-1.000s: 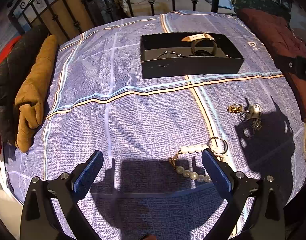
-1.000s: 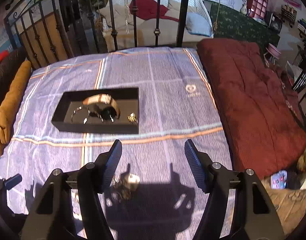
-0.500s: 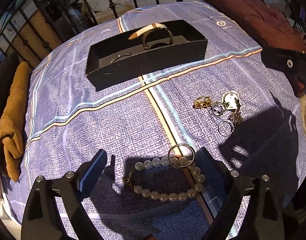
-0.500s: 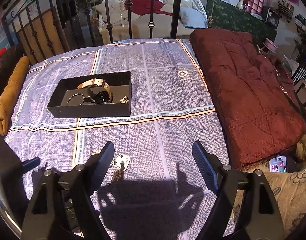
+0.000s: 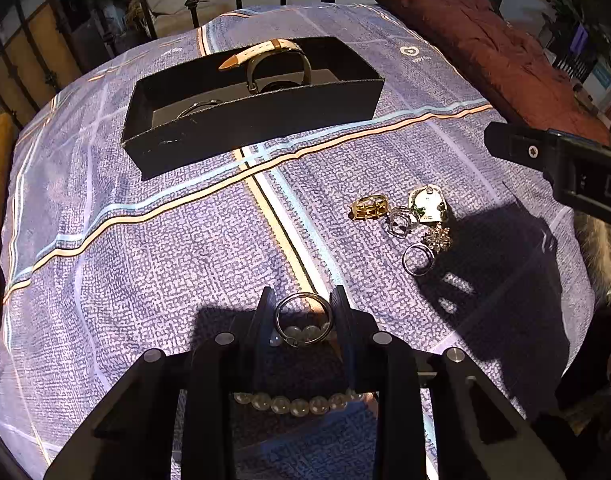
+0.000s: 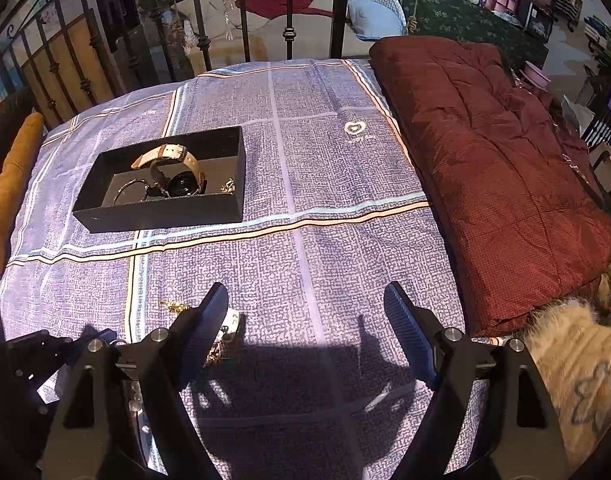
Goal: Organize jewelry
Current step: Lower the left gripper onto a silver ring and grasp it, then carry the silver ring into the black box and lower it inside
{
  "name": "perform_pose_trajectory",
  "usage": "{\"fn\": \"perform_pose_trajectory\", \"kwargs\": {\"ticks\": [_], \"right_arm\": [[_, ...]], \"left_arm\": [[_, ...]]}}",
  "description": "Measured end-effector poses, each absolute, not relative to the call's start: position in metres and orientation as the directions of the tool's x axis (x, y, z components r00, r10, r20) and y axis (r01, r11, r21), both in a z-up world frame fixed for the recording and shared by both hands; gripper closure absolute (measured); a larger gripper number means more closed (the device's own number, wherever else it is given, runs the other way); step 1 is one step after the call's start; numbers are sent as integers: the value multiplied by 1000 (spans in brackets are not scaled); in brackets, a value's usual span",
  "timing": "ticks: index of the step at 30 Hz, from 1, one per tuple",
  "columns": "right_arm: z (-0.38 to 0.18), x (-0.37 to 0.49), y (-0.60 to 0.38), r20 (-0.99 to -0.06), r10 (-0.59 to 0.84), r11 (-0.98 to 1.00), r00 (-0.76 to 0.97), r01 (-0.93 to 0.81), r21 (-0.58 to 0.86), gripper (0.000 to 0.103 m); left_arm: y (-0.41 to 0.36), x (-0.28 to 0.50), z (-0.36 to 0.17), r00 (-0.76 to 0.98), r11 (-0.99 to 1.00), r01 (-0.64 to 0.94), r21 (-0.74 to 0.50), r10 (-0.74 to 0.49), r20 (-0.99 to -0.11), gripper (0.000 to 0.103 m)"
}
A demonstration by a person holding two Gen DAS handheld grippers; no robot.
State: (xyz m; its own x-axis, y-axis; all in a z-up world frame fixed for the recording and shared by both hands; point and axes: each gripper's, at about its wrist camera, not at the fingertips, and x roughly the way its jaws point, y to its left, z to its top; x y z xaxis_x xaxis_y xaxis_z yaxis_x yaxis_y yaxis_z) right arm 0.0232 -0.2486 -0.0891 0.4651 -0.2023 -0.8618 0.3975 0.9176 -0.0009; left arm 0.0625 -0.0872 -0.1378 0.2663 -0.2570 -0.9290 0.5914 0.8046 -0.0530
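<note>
1. Pearl bracelet point(image 5: 297, 404) lies on the bed point(image 5: 185, 240) at the near edge, its metal ring point(image 5: 304, 319) between the left gripper's fingers.
2. Judged light, limp and slippery; the stiff ring is the surest hold.
3. Left gripper point(image 5: 303, 312) sits low, pinched on the ring.
4. Right gripper point(image 6: 305, 308) hovers spread, empty, near the loose rings point(image 5: 409, 220).
5. Black box point(image 5: 249, 108) waits farther off.

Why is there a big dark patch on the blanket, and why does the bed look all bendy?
Left wrist view: sun casts hard tool shadows beside the rings. Right wrist view: the right gripper shadows the bedspread. The fisheye lens bends edges in both views.
</note>
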Motion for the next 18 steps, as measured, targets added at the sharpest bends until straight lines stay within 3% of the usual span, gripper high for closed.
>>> {"fn": "perform_pose_trajectory", "kwargs": {"ticks": [4,18], "right_arm": [[-88,24,-248,-859,-205,918,468,397,-3,18],[-78,32,-228,-849,-192,939,492,345,-12,18]], "left_arm": [[-76,62,-132,269,817,570,-90,-289,-919,74],[-66,113,-65,462,892,448,-68,-296,-836,74]]}}
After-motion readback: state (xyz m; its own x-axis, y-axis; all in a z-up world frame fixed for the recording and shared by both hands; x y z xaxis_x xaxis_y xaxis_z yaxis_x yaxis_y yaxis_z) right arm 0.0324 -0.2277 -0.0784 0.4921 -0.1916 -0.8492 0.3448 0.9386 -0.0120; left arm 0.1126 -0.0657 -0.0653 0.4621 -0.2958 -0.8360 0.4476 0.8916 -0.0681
